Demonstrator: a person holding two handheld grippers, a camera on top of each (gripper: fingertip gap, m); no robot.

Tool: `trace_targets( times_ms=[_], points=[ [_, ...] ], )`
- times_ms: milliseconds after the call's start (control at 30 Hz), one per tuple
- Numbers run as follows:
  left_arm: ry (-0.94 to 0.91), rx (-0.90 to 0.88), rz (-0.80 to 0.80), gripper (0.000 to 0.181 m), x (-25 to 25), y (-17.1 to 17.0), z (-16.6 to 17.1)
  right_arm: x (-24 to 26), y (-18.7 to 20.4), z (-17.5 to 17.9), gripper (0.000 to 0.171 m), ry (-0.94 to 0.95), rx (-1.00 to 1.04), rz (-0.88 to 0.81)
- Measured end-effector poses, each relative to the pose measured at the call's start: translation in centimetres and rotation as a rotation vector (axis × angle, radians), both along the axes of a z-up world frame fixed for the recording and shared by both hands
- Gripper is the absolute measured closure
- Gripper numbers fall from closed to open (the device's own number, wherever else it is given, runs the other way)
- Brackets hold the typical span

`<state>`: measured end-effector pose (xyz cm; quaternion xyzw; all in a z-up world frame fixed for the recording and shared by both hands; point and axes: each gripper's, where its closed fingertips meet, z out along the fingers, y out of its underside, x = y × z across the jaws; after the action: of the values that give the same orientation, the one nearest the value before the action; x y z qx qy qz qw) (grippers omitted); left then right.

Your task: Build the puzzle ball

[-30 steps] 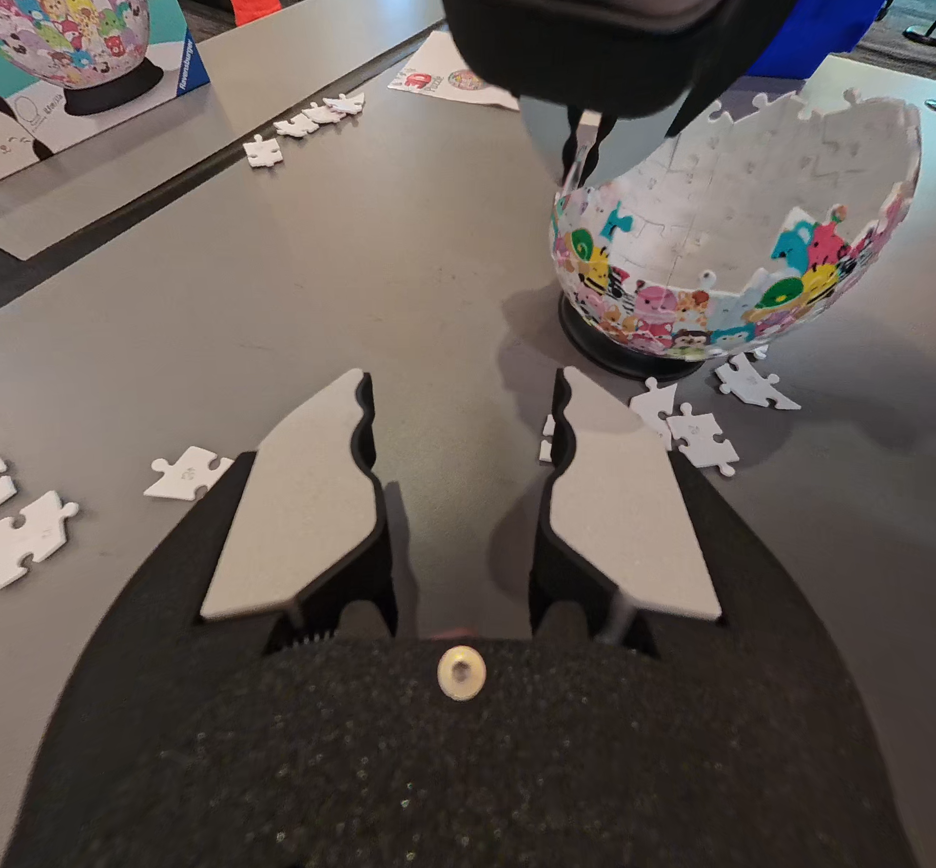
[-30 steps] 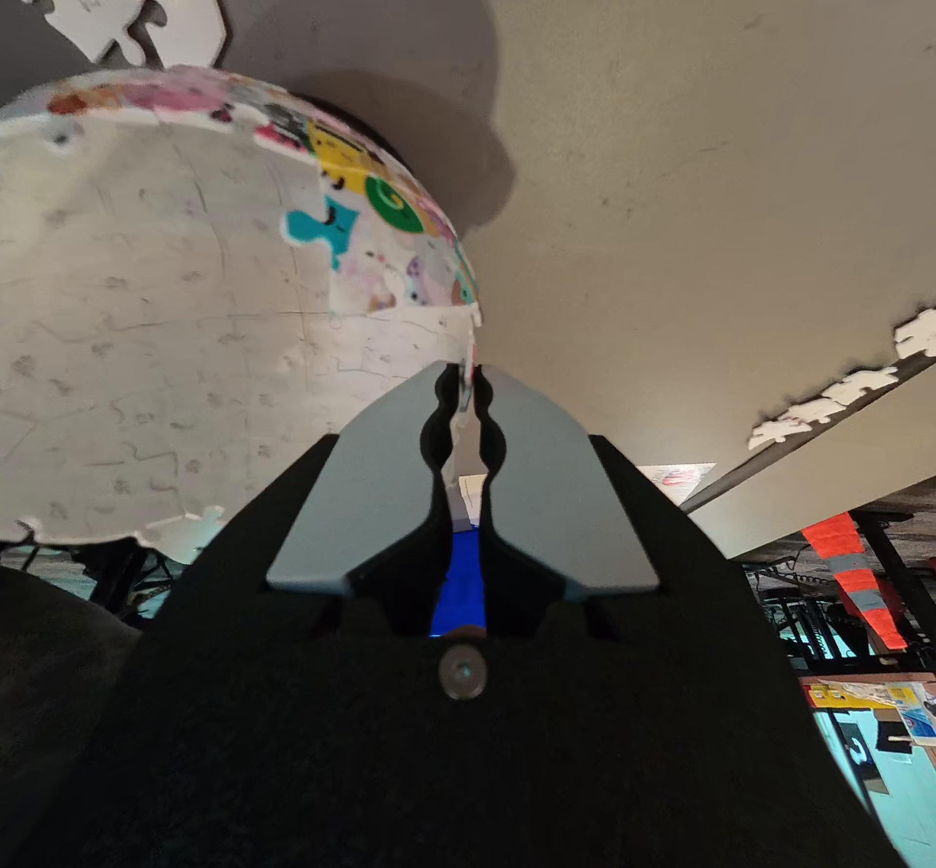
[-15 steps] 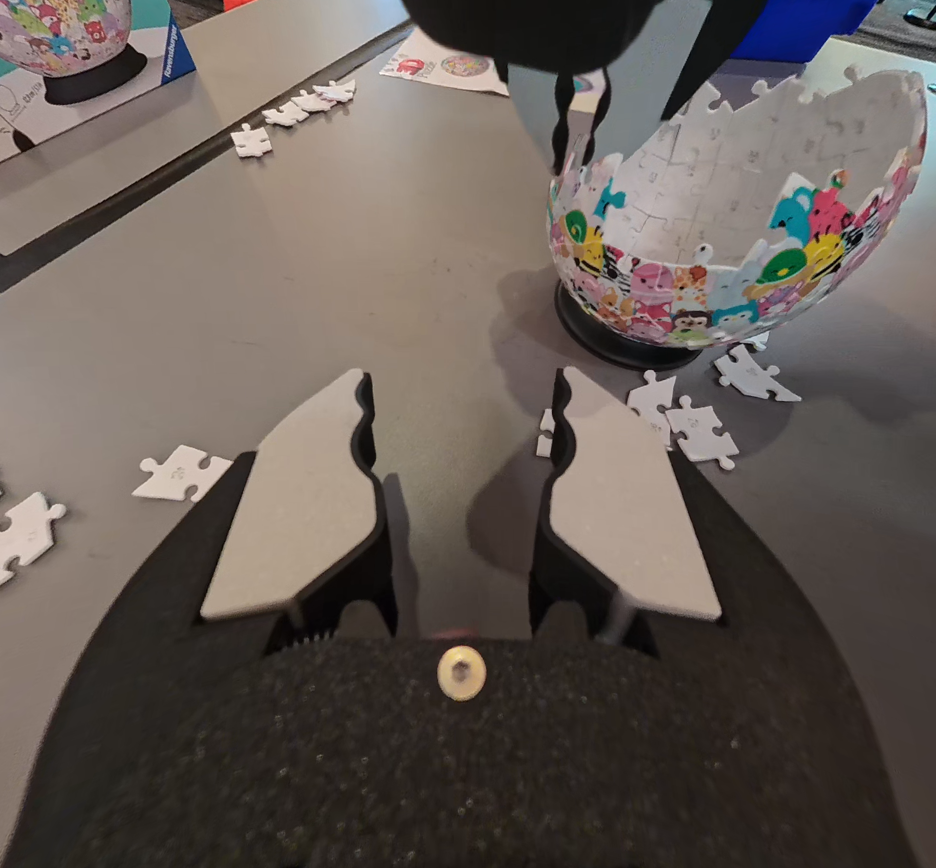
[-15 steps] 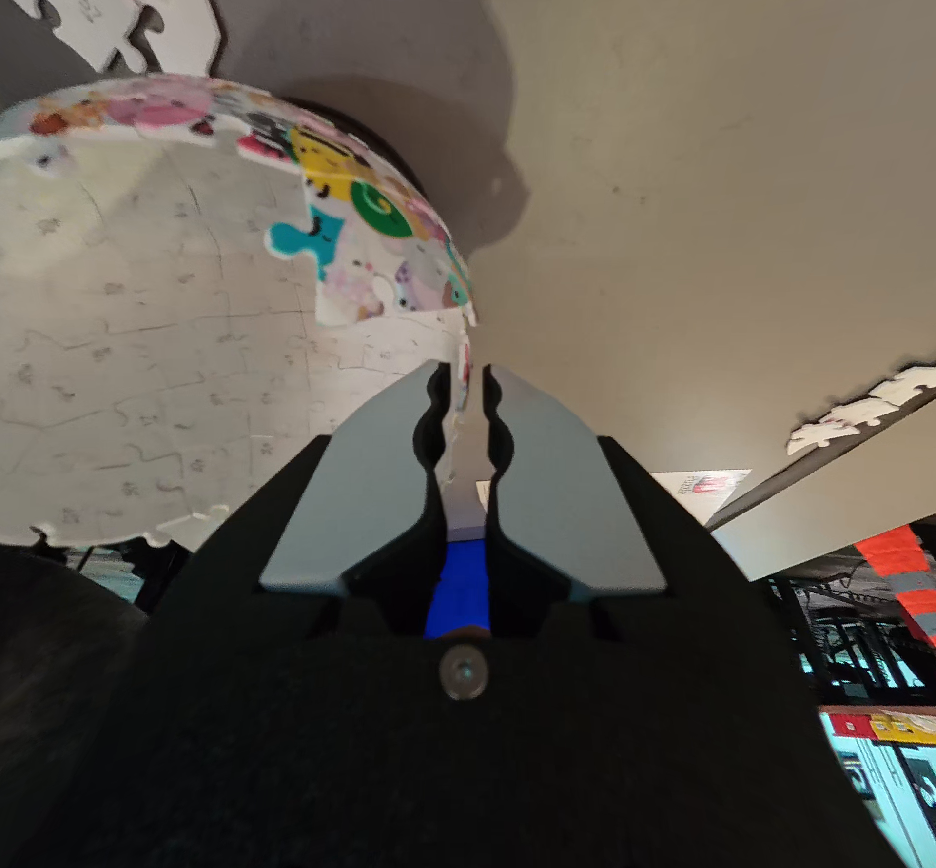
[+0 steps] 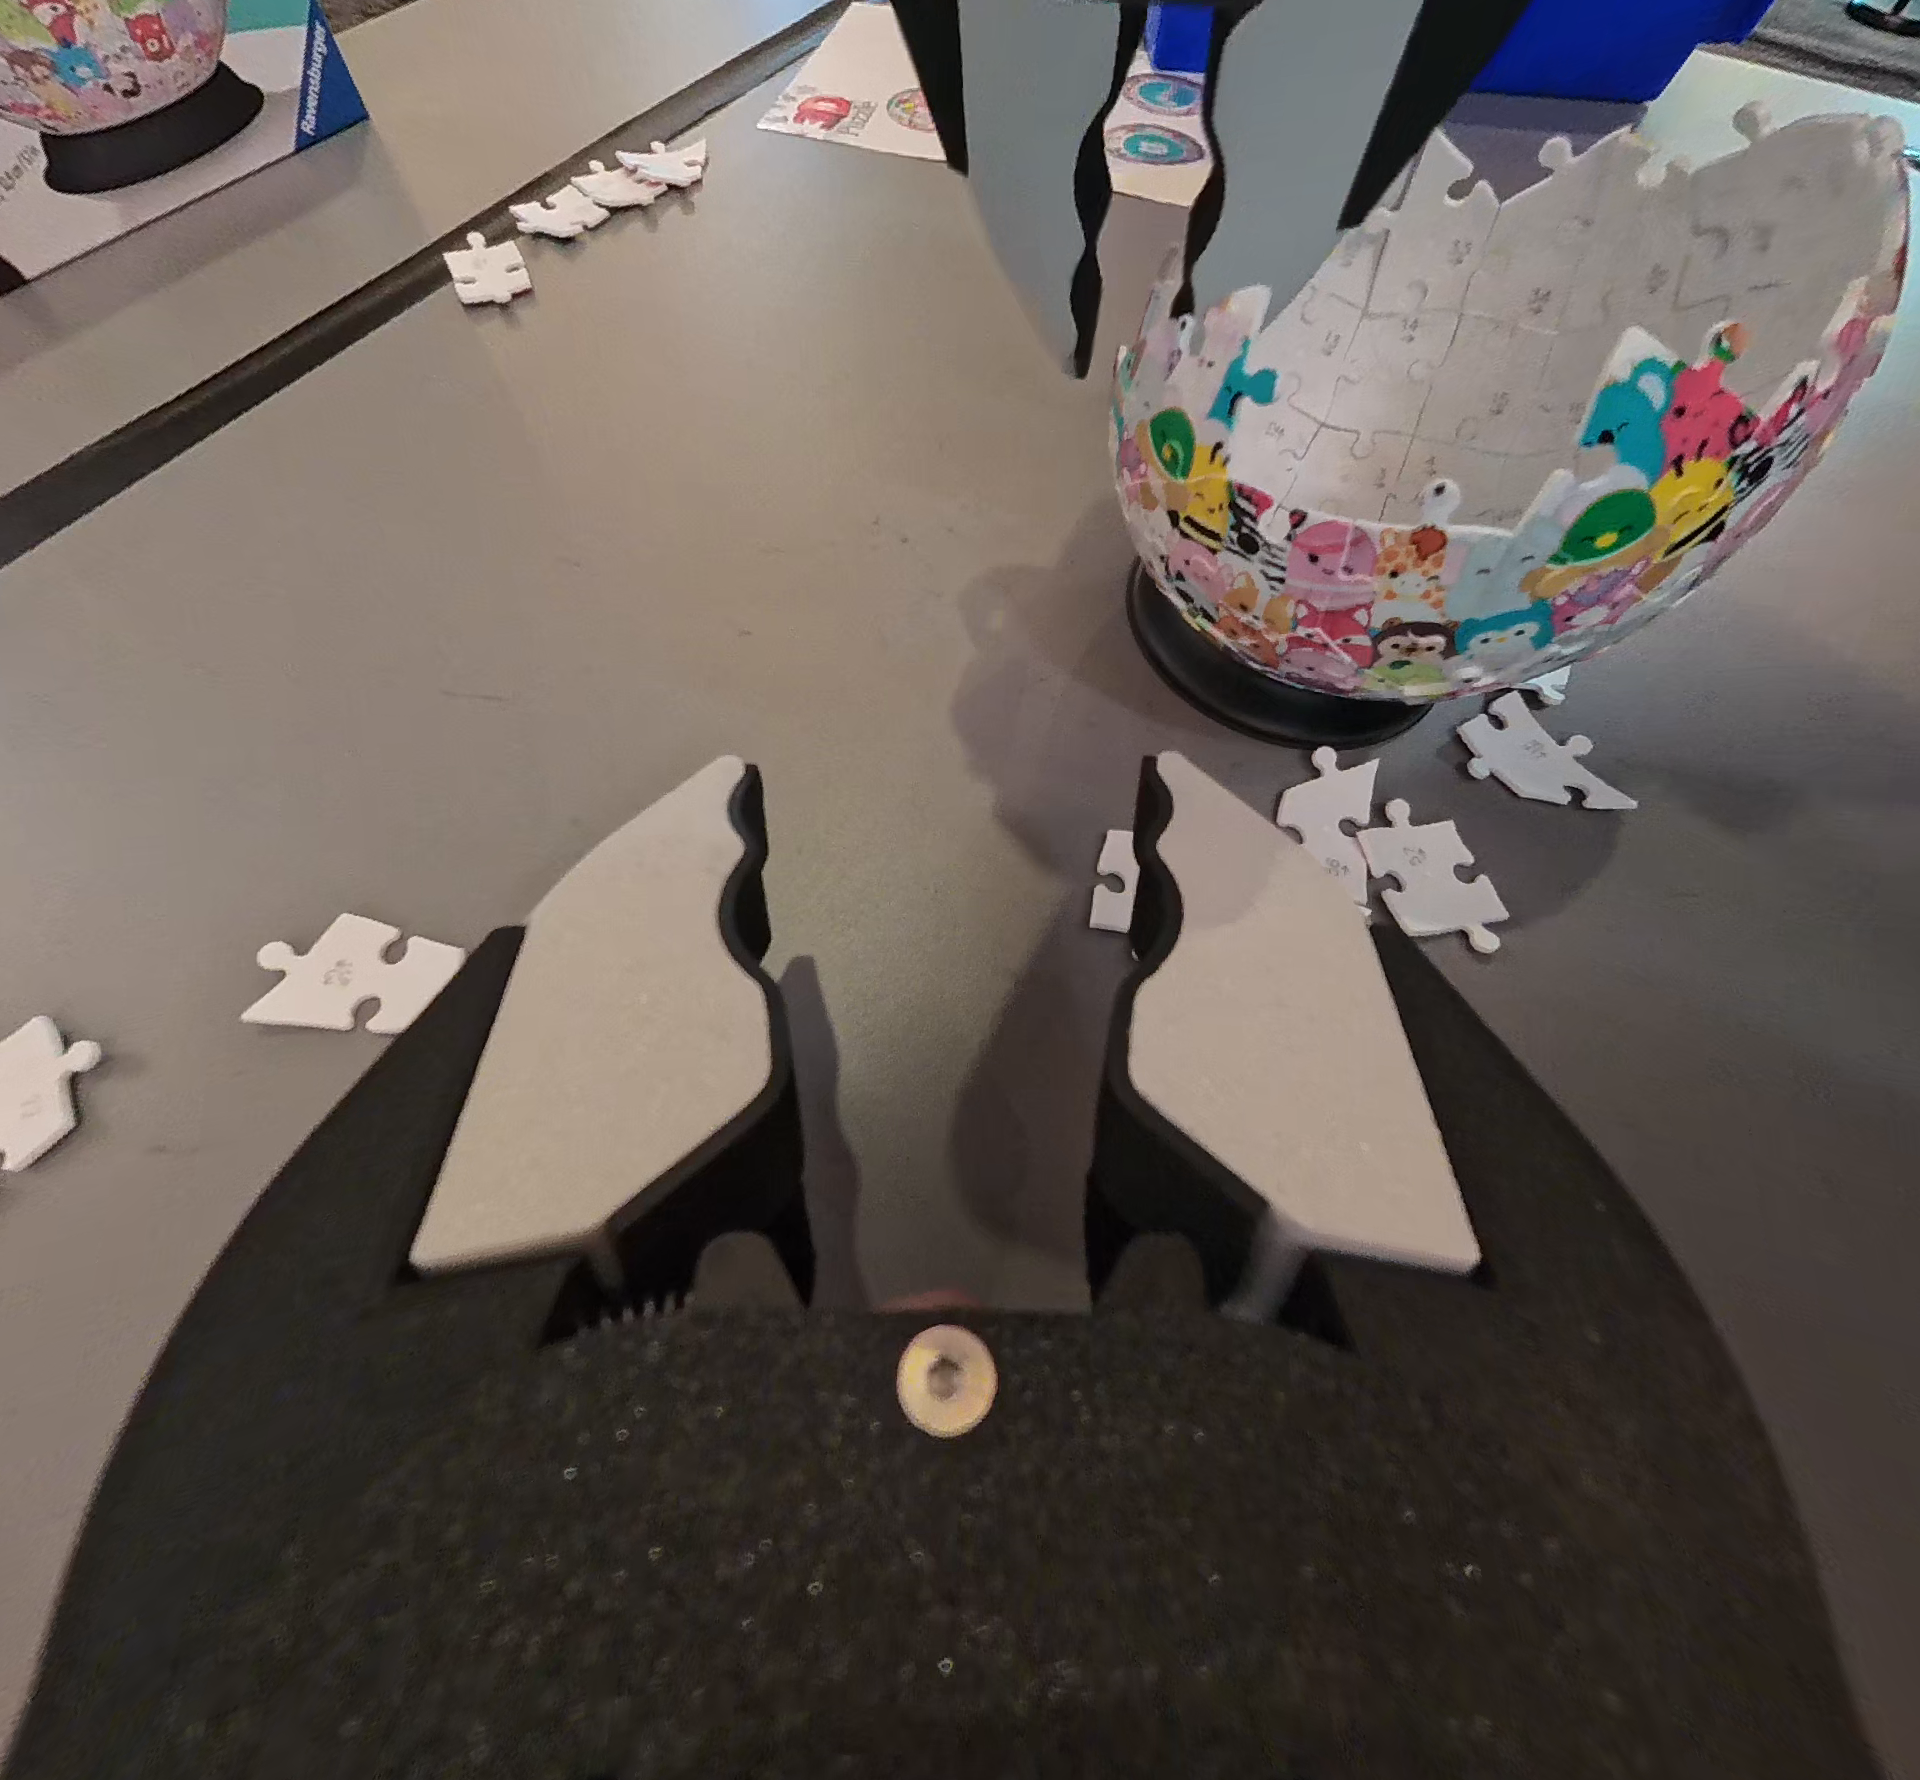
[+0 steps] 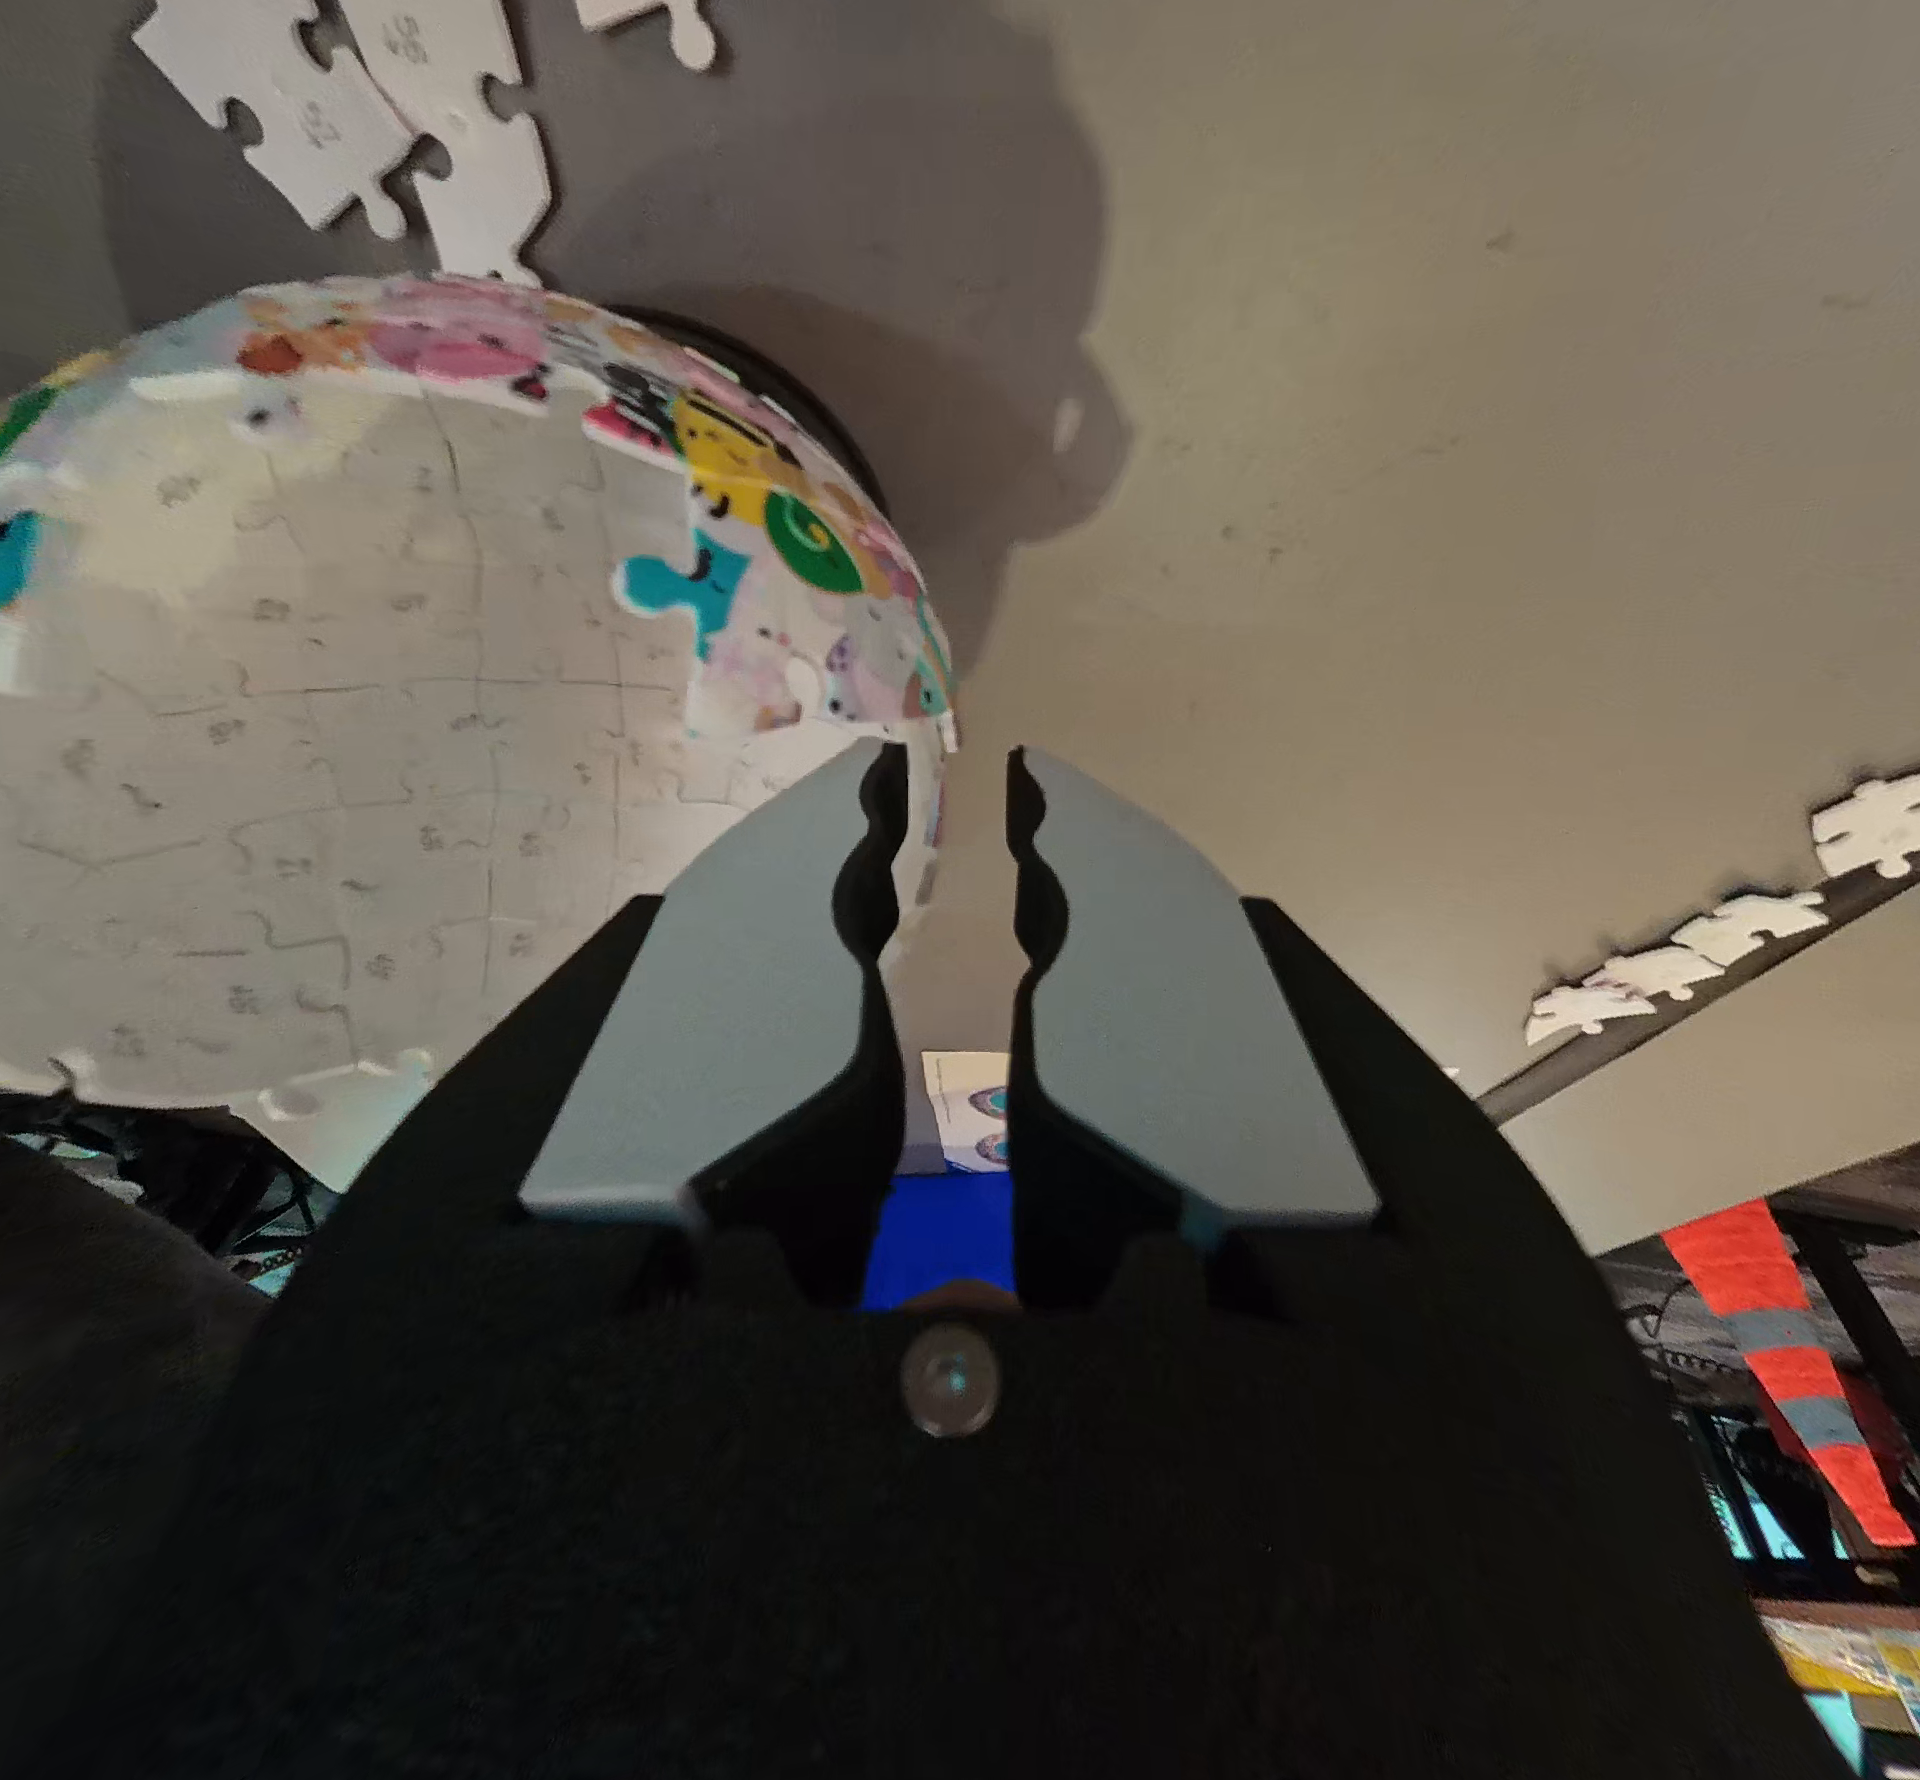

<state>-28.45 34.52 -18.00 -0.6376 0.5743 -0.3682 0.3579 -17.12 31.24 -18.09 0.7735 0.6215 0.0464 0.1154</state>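
The worktop (image 5: 520, 587) looks smooth, matt grey. The ball (image 5: 1455, 587) is glossy printed outside, dull white inside; loose pieces (image 5: 348, 972) look like matt plastic.

Right tool (image 5: 1138, 317) cropped by the top edge in the left wrist view, body unseen. Puzzle box (image 5: 135, 37) at the surface's far left corner cut by the left edge. Loose piece (image 5: 1114, 880) half hidden behind a left tool (image 5: 948, 800) finger. Puzzle ball (image 6: 395, 691) blurred and cropped at left in the right wrist view; black stand (image 6: 821, 442) mostly hidden behind it.
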Motion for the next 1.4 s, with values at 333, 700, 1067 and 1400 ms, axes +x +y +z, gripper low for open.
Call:
trace_targets(
  times_ms=[333,700,1067,1400],
  points=[
    [0.003,0.000,-0.002,0.114,0.0,-0.1,-0.1,0.3,-0.2,-0.2,0.168,-0.019,0.008,0.021],
    [-0.006,0.043,-0.030,0.121,0.6,-0.6,0.1,0.8,-0.5,-0.5,0.168,-0.028,-0.072,-0.106],
    [0.012,0.077,0.027,0.181,5.5,3.5,-0.2,0.9,0.1,0.1,0.156,0.031,-0.095,-0.179],
    [0.123,-0.418,-0.346,0.181,12.2,1.2,-0.2,-0.6,0.0,7.1,0.170,0.215,0.300,-0.123]
  ],
)
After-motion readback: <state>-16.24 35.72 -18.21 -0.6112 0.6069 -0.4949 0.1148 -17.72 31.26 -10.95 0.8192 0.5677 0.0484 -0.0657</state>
